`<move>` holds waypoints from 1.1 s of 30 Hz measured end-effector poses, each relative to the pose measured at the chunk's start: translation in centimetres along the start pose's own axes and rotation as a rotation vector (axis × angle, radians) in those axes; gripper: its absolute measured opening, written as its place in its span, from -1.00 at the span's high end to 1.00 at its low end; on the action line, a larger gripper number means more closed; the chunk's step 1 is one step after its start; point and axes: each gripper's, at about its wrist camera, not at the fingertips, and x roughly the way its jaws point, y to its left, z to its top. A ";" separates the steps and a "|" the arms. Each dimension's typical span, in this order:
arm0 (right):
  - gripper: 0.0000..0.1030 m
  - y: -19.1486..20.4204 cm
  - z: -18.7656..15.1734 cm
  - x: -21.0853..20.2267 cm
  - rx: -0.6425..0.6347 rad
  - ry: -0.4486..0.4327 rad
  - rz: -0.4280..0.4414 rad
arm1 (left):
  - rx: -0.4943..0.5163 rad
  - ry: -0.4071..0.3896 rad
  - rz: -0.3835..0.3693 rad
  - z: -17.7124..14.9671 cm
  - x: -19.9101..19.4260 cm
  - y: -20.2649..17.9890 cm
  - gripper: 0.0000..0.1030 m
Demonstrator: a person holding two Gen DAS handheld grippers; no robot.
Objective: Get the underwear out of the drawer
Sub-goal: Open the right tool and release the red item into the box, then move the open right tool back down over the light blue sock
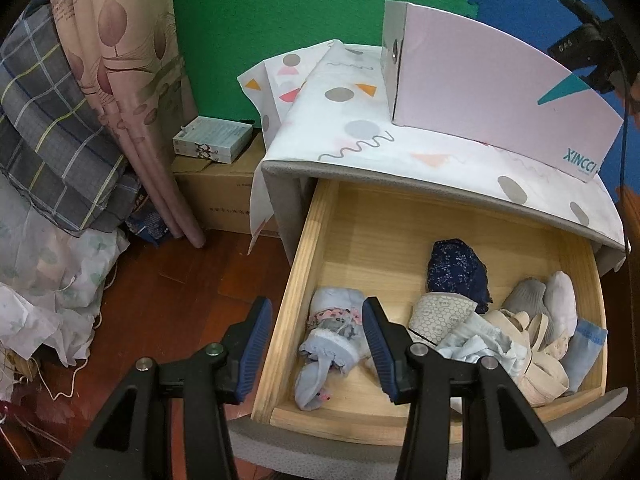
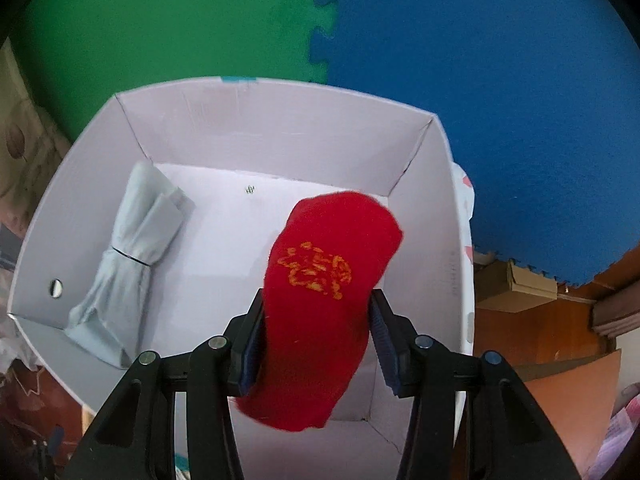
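Observation:
In the left wrist view an open wooden drawer [image 1: 308, 240] holds several rolled garments: a pale blue bundle with a pink band [image 1: 332, 336], a navy patterned roll [image 1: 456, 270], grey and white pieces [image 1: 536, 300]. My left gripper [image 1: 316, 340] is open, above the drawer's front left corner, its fingers either side of the left wall and the pale blue bundle. In the right wrist view my right gripper [image 2: 316, 344] is shut on a red garment with orange print [image 2: 320, 304], held above a white box [image 2: 280, 120]. A folded grey garment [image 2: 128, 264] lies in the box.
The white box [image 1: 500, 96] stands on the cabinet's cloth-covered top [image 1: 360, 120]. Left of the cabinet are cardboard boxes [image 1: 216, 192], a curtain [image 1: 132, 80], bedding and bags on the wooden floor [image 1: 168, 300]. Green and blue foam mats cover the wall [image 2: 440, 40].

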 end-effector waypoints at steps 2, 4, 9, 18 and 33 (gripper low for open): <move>0.11 0.0 0.1 0.4 0.008 0.003 0.006 | -0.002 -0.001 -0.003 0.0 0.0 0.0 0.07; 0.08 0.1 0.1 0.5 0.003 0.003 -0.007 | -0.001 0.000 0.003 0.1 0.1 0.0 0.07; 0.05 -0.3 -0.5 -1.2 0.025 -0.017 0.015 | 0.000 0.008 -0.001 0.0 0.3 -0.1 0.07; -0.03 -1.1 -7.1 -8.4 -0.016 -0.028 0.084 | -0.015 0.022 -0.012 0.1 0.4 0.2 0.06; -0.01 -1.5 -25.1 -1.3 0.077 0.379 0.118 | -0.052 0.041 -0.022 0.1 0.8 1.0 0.07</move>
